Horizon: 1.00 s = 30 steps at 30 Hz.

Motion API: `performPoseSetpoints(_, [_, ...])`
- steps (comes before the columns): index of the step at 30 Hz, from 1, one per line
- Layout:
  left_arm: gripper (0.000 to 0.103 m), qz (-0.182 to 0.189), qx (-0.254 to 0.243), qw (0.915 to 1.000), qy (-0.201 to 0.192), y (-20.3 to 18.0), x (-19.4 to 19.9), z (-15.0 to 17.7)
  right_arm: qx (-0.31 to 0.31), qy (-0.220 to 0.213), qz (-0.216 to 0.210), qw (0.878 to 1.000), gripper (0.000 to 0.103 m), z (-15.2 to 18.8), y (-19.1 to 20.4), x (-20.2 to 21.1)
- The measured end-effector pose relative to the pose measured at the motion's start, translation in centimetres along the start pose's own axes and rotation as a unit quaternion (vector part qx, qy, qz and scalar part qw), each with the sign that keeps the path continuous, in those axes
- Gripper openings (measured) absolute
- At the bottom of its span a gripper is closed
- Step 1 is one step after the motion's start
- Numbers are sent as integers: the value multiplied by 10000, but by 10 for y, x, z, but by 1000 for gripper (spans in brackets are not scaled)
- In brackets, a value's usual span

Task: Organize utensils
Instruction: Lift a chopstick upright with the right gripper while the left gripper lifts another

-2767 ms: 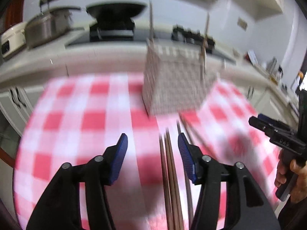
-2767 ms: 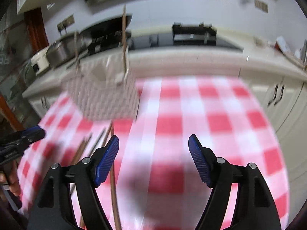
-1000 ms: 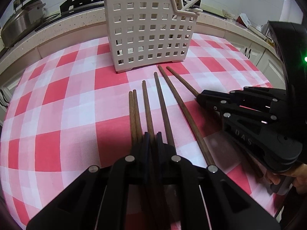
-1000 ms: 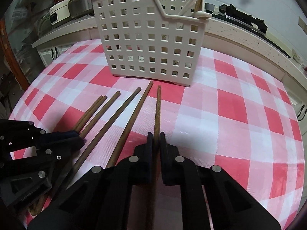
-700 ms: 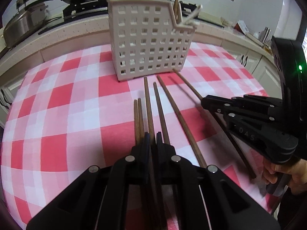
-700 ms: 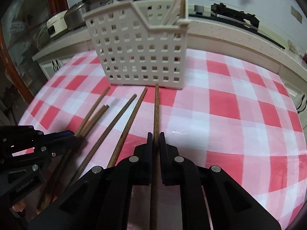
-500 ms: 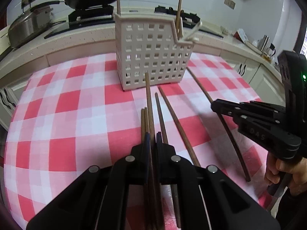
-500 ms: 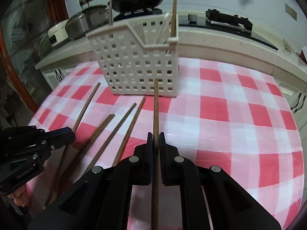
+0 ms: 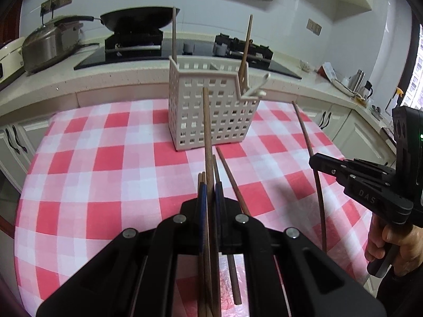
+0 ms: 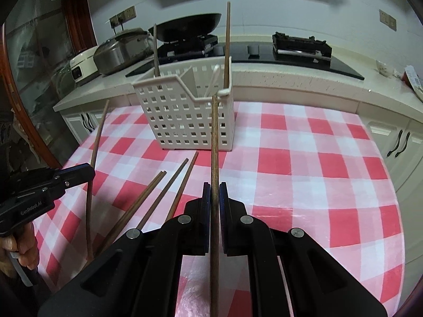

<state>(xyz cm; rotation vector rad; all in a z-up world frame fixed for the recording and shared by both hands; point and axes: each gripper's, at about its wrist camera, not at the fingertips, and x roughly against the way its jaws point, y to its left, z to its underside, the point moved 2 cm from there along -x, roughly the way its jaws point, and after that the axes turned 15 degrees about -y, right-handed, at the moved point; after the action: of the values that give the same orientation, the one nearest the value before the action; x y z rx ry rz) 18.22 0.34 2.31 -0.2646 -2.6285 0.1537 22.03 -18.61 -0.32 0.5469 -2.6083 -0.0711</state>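
Desk (image 9: 105, 158) covered in a red-and-white checked cloth, white slotted utensil basket (image 9: 211, 111) standing at its far middle, four loose brown chopsticks (image 10: 158, 198) lying on the cloth near the basket's front

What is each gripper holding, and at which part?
Each holds one chopstick. The left gripper is shut on a chopstick and the right gripper on another chopstick, each gripped partway along the shaft, tip toward the basket.

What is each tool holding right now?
Left tool: shut on one brown chopstick, lifted off the table.
Right tool: shut on another chopstick, pointing toward the white basket.
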Motion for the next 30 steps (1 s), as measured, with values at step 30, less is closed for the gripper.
performPoseSetpoints(30, [6, 266, -168, 9962, -808, -11, 35, -107, -44, -885, -12, 9961, 9, -106, -9, 34])
